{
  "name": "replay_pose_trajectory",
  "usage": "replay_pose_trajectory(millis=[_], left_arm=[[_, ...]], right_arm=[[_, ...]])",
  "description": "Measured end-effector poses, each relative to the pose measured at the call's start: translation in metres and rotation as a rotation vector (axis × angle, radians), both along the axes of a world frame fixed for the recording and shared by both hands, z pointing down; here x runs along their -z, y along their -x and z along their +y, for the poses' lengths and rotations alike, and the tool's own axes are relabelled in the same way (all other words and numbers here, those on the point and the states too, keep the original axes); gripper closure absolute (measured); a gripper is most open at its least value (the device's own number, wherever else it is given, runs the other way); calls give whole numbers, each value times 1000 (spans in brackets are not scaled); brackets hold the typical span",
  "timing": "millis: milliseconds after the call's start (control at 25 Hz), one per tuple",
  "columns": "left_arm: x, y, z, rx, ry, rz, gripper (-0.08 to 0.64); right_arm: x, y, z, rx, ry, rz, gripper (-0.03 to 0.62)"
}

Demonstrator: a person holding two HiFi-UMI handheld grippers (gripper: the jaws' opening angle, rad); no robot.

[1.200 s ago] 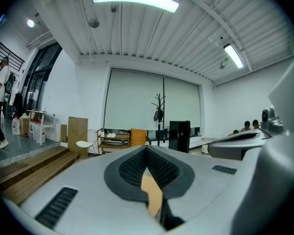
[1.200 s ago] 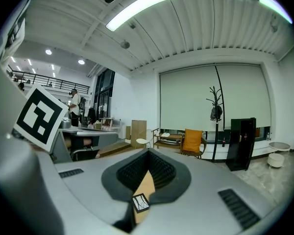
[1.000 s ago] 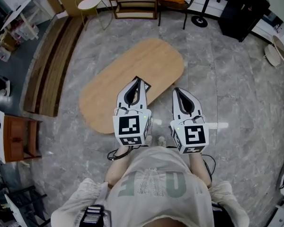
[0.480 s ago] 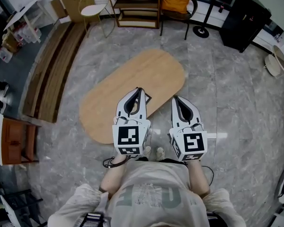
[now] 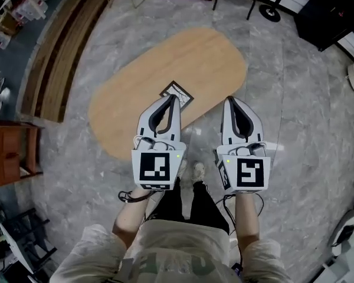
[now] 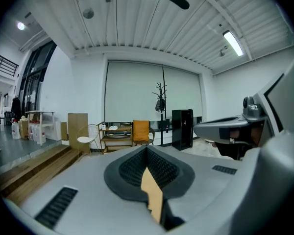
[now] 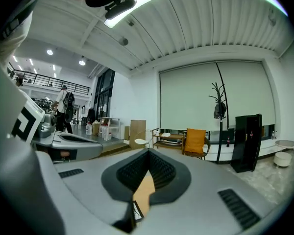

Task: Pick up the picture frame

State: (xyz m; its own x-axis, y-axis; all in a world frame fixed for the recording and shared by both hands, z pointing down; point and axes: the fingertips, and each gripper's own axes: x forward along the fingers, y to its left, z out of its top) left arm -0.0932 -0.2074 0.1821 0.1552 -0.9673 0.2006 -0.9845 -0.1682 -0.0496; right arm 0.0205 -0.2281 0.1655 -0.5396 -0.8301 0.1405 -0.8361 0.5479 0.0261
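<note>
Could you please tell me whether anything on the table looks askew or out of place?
Only the picture frame: it seems to lie flat on the wooden table, near the edge closest to the person, turned cornerwise like a diamond instead of standing upright. No spill or damage shows.

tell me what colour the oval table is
The table is plain light tan wood, best seen in the head view.

Desk (image 5: 183,63): we see an oval wooden top, centre of view.
On it: picture frame (image 5: 178,92), flat, near its lower edge.
</note>
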Motion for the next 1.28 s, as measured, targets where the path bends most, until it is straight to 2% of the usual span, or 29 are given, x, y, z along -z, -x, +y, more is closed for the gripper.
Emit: replay_pose_trajectory(millis=[120, 400, 680, 920, 1280], left_arm=[[-50, 7, 0, 45, 43, 36, 551], [-166, 14, -12, 90, 104, 40, 551], [-245, 13, -5, 145, 195, 88, 551], [-261, -2, -4, 135, 189, 95, 552], [-262, -8, -5, 117, 197, 59, 551]], right_arm=[[-47, 7, -1, 18, 39, 34, 588], [-170, 8, -8, 24, 125, 35, 588], [-244, 5, -8, 28, 196, 33, 588], [-276, 0, 2, 32, 254, 36, 588], [-278, -1, 4, 58, 261, 48, 588]])
